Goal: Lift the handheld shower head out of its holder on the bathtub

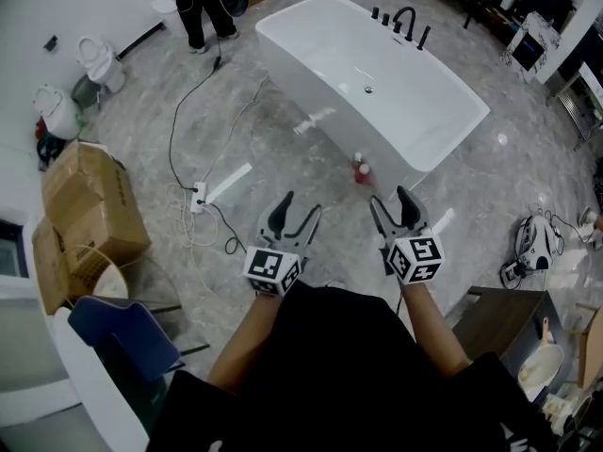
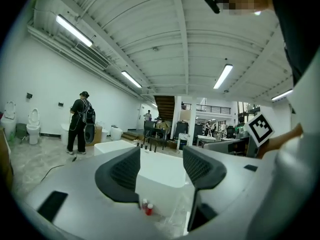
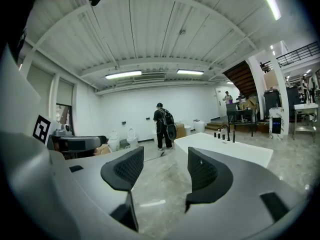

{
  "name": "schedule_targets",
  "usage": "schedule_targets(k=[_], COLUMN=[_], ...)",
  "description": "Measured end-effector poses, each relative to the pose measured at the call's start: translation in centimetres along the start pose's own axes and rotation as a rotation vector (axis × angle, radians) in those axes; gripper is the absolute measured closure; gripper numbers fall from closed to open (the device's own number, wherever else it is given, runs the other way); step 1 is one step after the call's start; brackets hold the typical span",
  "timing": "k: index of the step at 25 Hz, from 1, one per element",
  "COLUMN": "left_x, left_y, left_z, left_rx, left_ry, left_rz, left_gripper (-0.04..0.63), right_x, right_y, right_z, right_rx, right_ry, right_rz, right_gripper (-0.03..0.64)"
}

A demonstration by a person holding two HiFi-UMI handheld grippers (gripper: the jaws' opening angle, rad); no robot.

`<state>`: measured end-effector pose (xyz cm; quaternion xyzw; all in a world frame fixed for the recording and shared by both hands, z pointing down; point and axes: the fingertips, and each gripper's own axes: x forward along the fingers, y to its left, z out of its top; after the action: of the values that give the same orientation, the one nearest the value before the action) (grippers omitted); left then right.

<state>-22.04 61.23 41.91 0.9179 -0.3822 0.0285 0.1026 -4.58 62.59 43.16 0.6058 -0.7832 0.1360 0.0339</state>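
Note:
A white freestanding bathtub (image 1: 377,92) stands on the grey floor ahead of me. A row of black tap fittings (image 1: 403,23) sits on its far rim, with a slim upright piece at the right end (image 1: 424,38); it is too small to tell the shower head apart. My left gripper (image 1: 301,205) and right gripper (image 1: 388,198) are held side by side well short of the tub, both open and empty. The left gripper view frames the bathtub (image 2: 160,176) and fittings (image 2: 152,145) between the jaws of the left gripper (image 2: 161,160). The right gripper (image 3: 165,170) has the bathtub (image 3: 225,146) to its right.
Two small red bottles (image 1: 361,169) stand at the tub's near foot. A power strip with cables (image 1: 198,196) lies on the floor at left. Cardboard boxes (image 1: 89,205), toilets (image 1: 99,59) and a person in black (image 1: 198,8) are further left. Tools (image 1: 532,243) lie at right.

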Motion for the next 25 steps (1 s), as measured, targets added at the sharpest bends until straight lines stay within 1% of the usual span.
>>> schedule_targets(k=[2,5,11,15,20,25], left_x=[-0.1,0.0,0.3,0.3,0.8,2.6], left_y=[0.1,-0.3,-0.9,-0.5,1.2,4.1], left_z=[0.2,0.3,-0.6,-1.2,-1.3,-1.6], left_rx=[-0.007,-0.004,0.005,0.002,-0.009,-0.033], left_ry=[-0.022,-0.049,-0.024,-0.016,-0.015,-0.016], left_rz=[0.001,-0.006,0.003,0.024,0.048,0.048], left_gripper=[0.318,0.307,0.299,0.298,0.298,0.298], right_x=[0.0,-0.1,-0.2,0.2,1.8,5.3], right_y=[0.1,0.5,1.0,1.0,1.2,0.9], right_z=[-0.4,-1.1,-2.1,-2.6,-3.0,-3.5], right_rx=[0.012,0.031,0.047,0.052,0.053,0.061], right_ry=[0.011,0.032,0.046,0.048,0.07,0.095], right_rz=[0.001,0.021,0.07,0.09,0.114,0.116], right_gripper=[0.365,0.362,0.362,0.362,0.362,0.362])
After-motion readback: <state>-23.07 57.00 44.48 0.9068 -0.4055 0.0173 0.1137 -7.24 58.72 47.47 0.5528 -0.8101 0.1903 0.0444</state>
